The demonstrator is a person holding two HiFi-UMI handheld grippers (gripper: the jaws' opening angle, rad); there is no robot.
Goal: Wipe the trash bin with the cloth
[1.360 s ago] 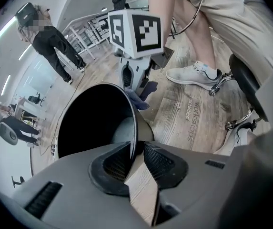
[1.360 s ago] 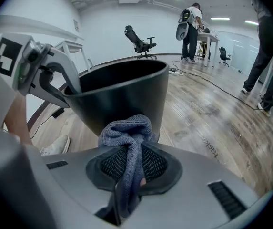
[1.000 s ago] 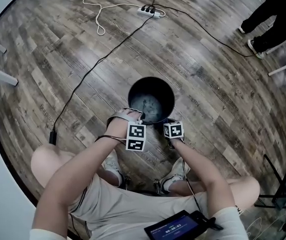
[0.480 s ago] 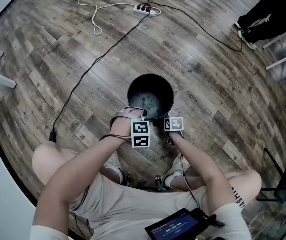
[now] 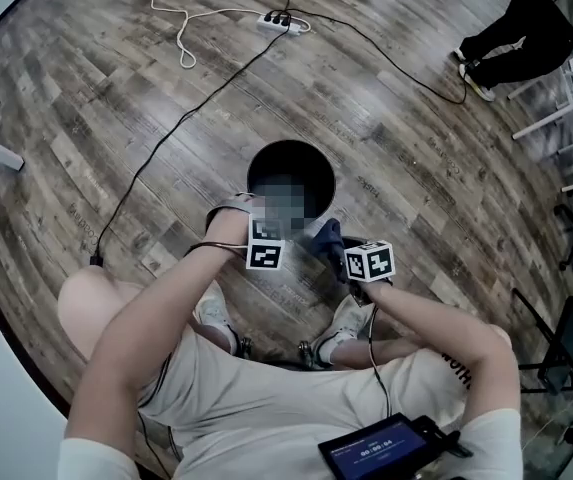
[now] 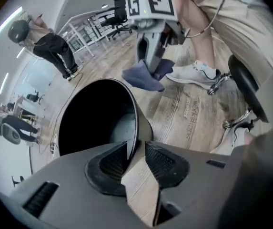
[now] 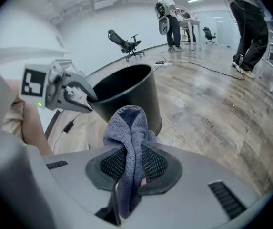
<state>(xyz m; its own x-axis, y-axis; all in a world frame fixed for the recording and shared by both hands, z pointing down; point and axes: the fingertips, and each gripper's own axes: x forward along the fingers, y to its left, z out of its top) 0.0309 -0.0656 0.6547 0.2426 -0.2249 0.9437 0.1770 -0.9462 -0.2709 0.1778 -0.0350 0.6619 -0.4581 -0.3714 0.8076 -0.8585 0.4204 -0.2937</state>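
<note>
Black trash bin point(image 5: 288, 150) stands upright on the wood floor point(image 5: 416, 168), right by the person's shoes point(image 5: 349, 320). The left gripper point(image 6: 136, 156) straddles its near rim, and its jaws have just been opening, so they aren't pinching. The right gripper point(image 7: 131, 156) clamps the blue-grey cloth point(image 7: 126, 128) beside the bin. One plank's print starts "works", rest unclear.

- Left gripper point(image 6: 136, 159) and right gripper point(image 7: 131, 163) — grey plastic shells with black ribbed pads point(image 6: 162, 161).
- Each carries a white cube point(image 5: 267, 245) with black square markers.
- A thin black cable point(image 5: 370, 343) runs along the right forearm.
- Beige shorts point(image 5: 256, 408), white sleeves point(image 5: 488, 436), white sneakers point(image 5: 347, 320).
- A dark device point(image 5: 381, 455) sits at the waist — its lit screen is too small to read.
</note>
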